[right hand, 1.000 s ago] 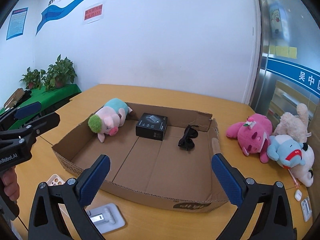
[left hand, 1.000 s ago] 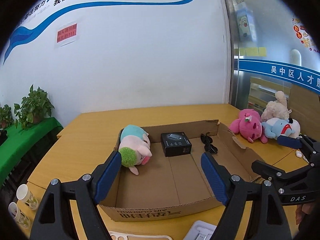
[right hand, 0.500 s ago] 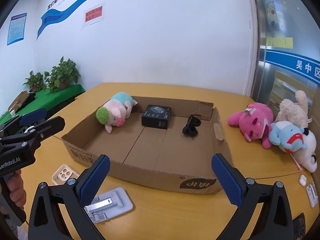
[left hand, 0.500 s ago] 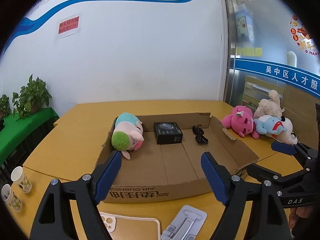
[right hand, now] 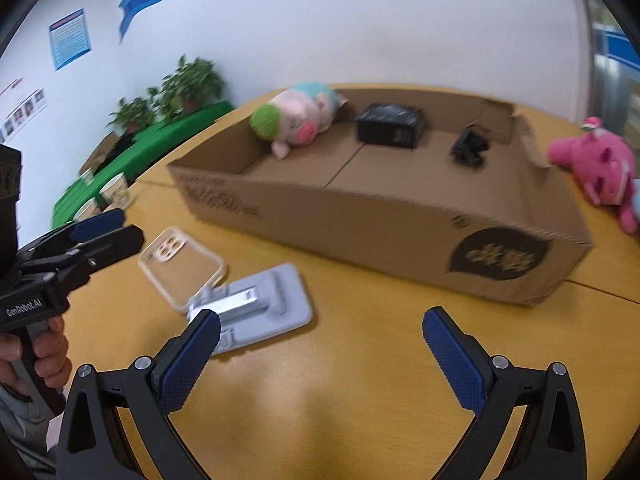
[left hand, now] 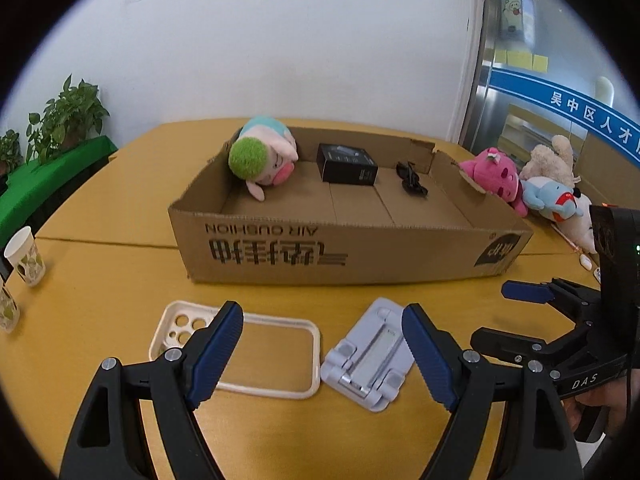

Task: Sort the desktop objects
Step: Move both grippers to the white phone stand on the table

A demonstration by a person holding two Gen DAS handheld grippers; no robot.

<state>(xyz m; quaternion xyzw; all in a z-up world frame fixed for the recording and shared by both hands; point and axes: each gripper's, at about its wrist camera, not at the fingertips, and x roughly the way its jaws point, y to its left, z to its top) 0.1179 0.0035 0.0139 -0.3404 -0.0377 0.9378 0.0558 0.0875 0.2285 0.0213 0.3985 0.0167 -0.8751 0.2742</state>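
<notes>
A shallow cardboard box point(left hand: 400, 256) point(right hand: 360, 220) on the yellow table holds a pig plush point(left hand: 262, 156) point(right hand: 298, 118), a black box point(left hand: 347, 164) point(right hand: 390, 125) and black sunglasses point(left hand: 411, 180) point(right hand: 471, 145). A cream phone case point(left hand: 276, 390) point(right hand: 182, 264) and a grey phone stand point(left hand: 370, 360) point(right hand: 260, 304) lie in front of the box. My left gripper point(left hand: 322, 348) is open above both. My right gripper point(right hand: 320, 354) is open and empty over bare table, right of the stand.
Pink point(left hand: 494, 176) point(right hand: 596, 164), beige point(left hand: 550, 158) and blue point(left hand: 550, 198) plush toys lie right of the box. Paper cups point(left hand: 24, 256) point(right hand: 116, 194) stand at the table's left edge. Potted plants point(left hand: 66, 116) stand on a green surface beyond the table.
Both grippers pulled back from over the box and tilted down toward the table's near side. The phone case and stand now lie close under them. Both stay open.
</notes>
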